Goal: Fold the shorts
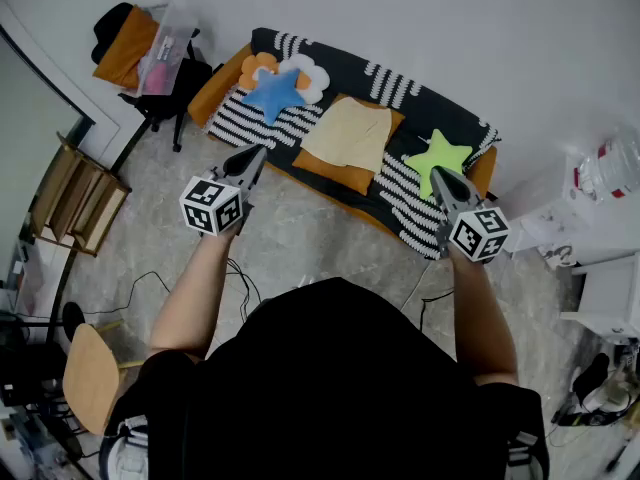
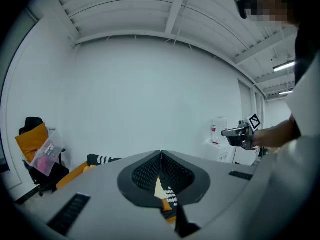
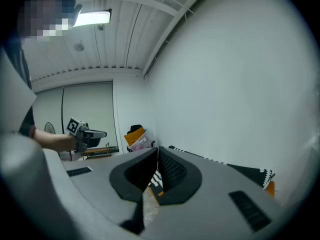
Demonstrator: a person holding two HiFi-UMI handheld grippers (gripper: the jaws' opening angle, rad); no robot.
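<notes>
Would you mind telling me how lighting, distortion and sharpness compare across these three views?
Head view: even, soft light, sharp throughout, only faint shadows on the floor, mild wide-angle bending. Left gripper view: strong fisheye with dark corners, a mosaic patch top right. Right gripper view: same fisheye, the ceiling lamp blows out to white glare, mosaic patch top left.

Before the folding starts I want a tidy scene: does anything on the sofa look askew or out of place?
Nothing stands out. The pale yellow shorts lie spread on the sofa between the blue star cushion and the green star cushion. The left gripper and right gripper hover short of it, jaws together, empty.
</notes>
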